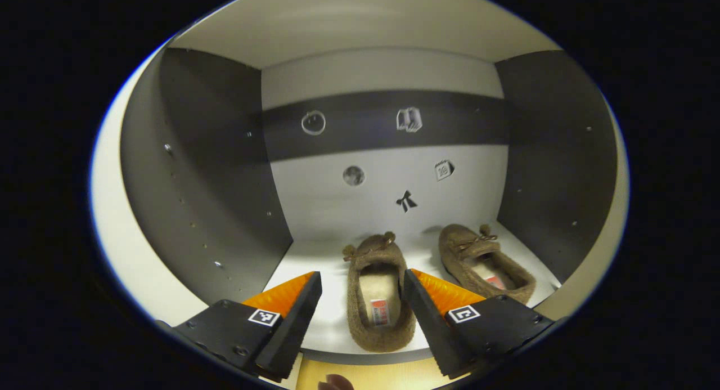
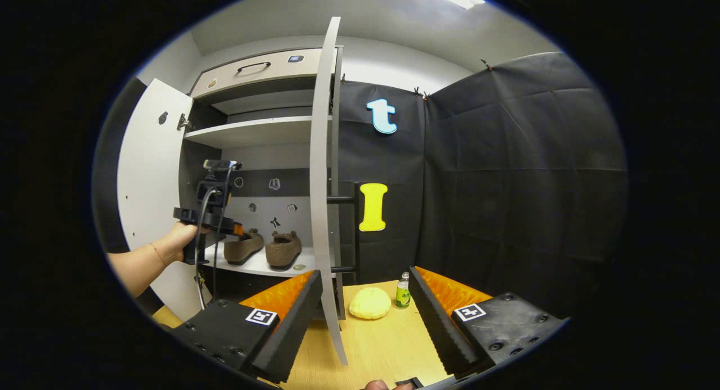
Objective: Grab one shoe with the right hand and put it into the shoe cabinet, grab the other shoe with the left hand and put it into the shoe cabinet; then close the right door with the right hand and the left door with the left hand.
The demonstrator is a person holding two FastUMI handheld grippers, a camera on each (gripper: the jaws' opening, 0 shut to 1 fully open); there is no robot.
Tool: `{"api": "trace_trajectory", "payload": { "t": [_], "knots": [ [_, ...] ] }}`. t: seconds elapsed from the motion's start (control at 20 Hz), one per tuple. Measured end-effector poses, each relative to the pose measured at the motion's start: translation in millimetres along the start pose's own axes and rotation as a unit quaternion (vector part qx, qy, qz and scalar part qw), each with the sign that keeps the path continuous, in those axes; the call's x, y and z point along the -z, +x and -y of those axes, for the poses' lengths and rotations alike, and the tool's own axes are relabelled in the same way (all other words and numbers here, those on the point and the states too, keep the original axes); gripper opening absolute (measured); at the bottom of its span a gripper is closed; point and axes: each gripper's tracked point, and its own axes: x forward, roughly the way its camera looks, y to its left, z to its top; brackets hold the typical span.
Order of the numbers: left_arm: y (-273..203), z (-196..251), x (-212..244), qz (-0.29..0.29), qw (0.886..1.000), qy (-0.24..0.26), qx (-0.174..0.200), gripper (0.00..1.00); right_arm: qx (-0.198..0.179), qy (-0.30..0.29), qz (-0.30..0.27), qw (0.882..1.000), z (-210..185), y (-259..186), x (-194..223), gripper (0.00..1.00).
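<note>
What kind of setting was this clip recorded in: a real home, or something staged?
Most likely a staged recording booth, not a lived-in home. A shoe cabinet with both doors open holds a pair of brown slippers on its shelf, black cloth wall hangs right beside it, and a wooden table stands in front.

left close inside cabinet (image 1: pixel 388 345), right farther back

Dim, evenly lit cabinet interior, brighter ceiling light at upper right, strong fisheye bending at edges.
</note>
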Motion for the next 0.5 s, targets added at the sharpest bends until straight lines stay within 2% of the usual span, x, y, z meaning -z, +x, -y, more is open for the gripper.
{"api": "trace_trajectory", "payload": {
  "t": [0.15, 0.45, 0.5],
  "knots": [
    [-43, 5, -11, 0.031, 0.999, 0.004, 0.014, 0.93, 0.012, 0.002, 0.005, 1.0, 9, 4, -7, 0.98],
    [-145, 6, -34, 0.113, 0.992, -0.03, 0.043, 0.93, 0.033, 0.024, -0.005, 0.999, 20, 18, -8, 0.98],
    [-161, 4, -34, 0.123, 0.991, -0.036, 0.045, 0.89, 0.038, 0.026, -0.004, 0.999, 23, 20, -8, 0.98]
  ]
}}
